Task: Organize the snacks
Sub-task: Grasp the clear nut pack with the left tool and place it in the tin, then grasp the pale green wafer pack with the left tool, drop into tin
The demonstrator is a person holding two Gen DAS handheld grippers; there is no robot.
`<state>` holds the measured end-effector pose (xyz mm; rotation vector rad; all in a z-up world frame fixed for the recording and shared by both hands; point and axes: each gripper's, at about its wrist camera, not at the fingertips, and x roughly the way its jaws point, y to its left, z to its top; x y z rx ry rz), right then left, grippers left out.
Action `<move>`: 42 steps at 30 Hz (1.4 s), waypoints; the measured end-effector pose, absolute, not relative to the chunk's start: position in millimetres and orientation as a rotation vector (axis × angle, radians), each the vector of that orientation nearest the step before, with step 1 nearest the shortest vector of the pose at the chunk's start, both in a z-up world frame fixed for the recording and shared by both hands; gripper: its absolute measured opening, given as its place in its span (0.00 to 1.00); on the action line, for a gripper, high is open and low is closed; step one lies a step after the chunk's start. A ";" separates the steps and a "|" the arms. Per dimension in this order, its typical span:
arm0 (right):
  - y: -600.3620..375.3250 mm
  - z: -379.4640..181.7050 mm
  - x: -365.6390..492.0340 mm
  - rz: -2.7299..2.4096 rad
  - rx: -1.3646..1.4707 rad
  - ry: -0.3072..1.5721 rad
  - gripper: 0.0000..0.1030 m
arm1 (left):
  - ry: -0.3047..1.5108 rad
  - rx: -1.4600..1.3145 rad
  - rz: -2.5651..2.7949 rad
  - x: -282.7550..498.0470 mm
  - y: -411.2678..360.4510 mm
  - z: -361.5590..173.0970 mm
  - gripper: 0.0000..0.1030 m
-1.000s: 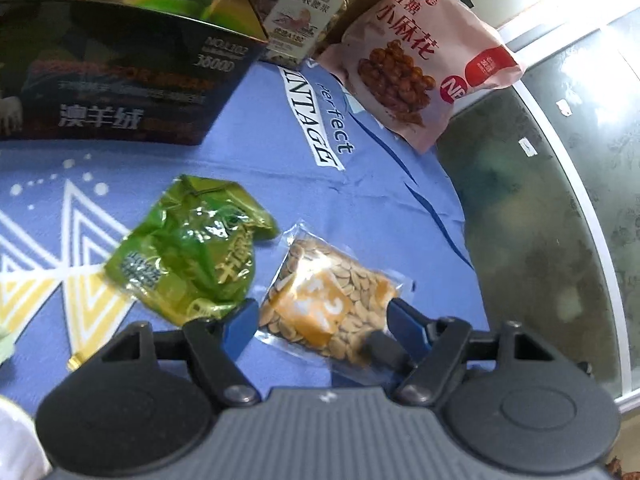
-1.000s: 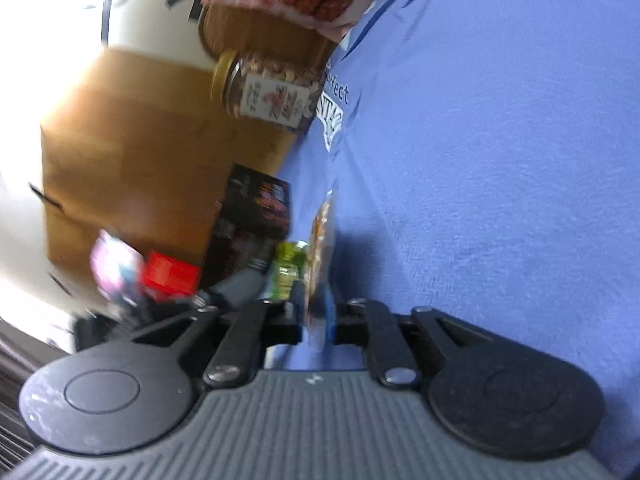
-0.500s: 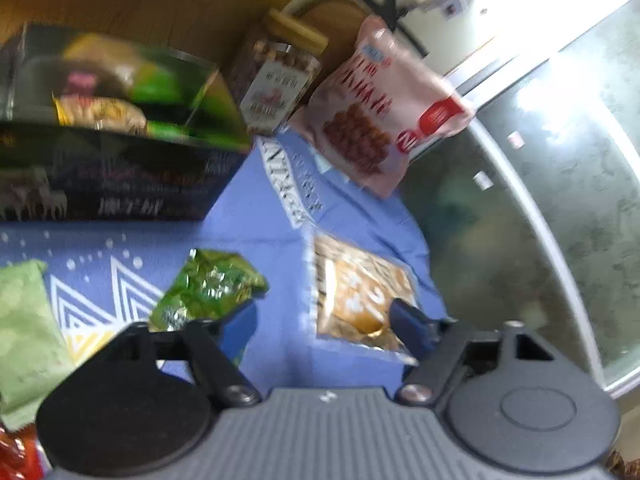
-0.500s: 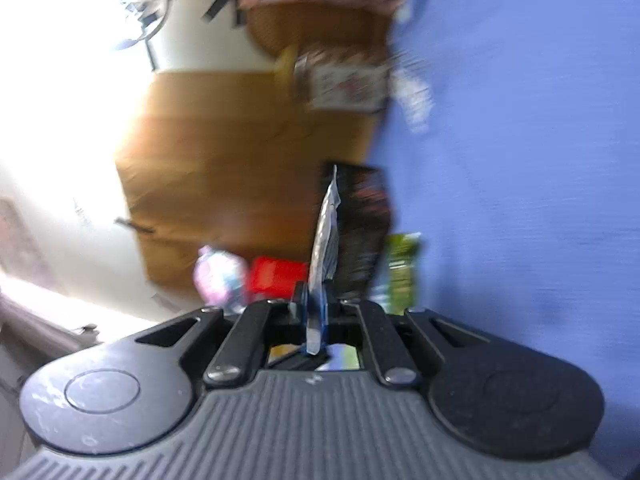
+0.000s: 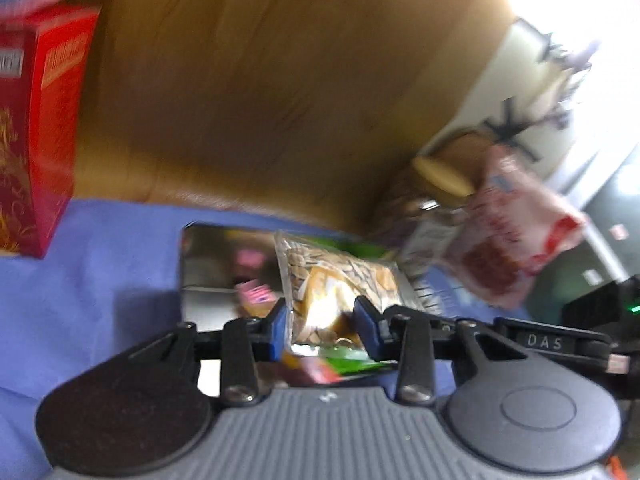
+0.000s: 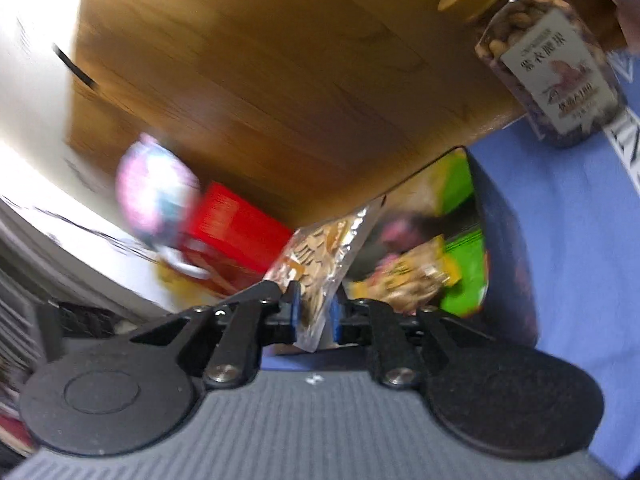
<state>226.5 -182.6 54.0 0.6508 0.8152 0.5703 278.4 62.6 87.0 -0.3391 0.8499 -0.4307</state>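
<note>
Two grippers meet around one clear packet of seeds (image 5: pixel 340 280), which hangs in the air above the open box (image 6: pixel 500 248) on the blue cloth (image 5: pixel 100 264). In the right wrist view the right gripper (image 6: pixel 314 312) is clamped on the packet's (image 6: pixel 320 256) lower edge, its blue pads pressed against the film from both sides, and the packet rises tilted up and to the right in front of the box's opening. In the left wrist view the left gripper (image 5: pixel 322 330) has its blue pads on either side of the same packet; they look close to the film, but the blur makes it impossible to tell whether they are pressing it. The box holds several other snack bags, green, pink and yellow, too smeared to read. Beyond it stands a jar of nuts (image 6: pixel 548 56) with a gold lid, upright on the cloth, and just beside the jar leans a pink snack bag (image 5: pixel 516 236). A red carton (image 5: pixel 36 132) stands at the far left of the cloth, well apart from the box, against a wooden panel (image 5: pixel 260 100).
</note>
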 end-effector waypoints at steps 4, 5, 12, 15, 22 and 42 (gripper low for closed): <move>-156.5 58.8 234.2 0.449 0.387 0.808 0.32 | 0.860 -0.281 -0.369 280.8 64.0 70.7 0.45; -156.1 60.6 231.9 0.445 0.353 0.790 0.34 | 0.850 -0.277 -0.366 278.2 65.7 71.0 0.45; -191.1 77.2 188.2 0.413 0.363 0.672 0.40 | 0.777 -0.284 -0.409 246.2 82.1 95.5 0.46; -208.7 73.9 149.2 0.495 0.440 0.660 0.40 | 0.786 -0.257 -0.465 214.7 88.7 97.1 0.56; -167.9 26.3 116.2 0.685 0.340 0.899 0.39 | 1.008 -0.316 -0.515 185.6 106.0 52.5 0.56; -152.0 89.1 144.7 0.679 0.328 0.655 0.25 | 0.794 -0.396 -0.563 226.1 86.4 111.1 0.26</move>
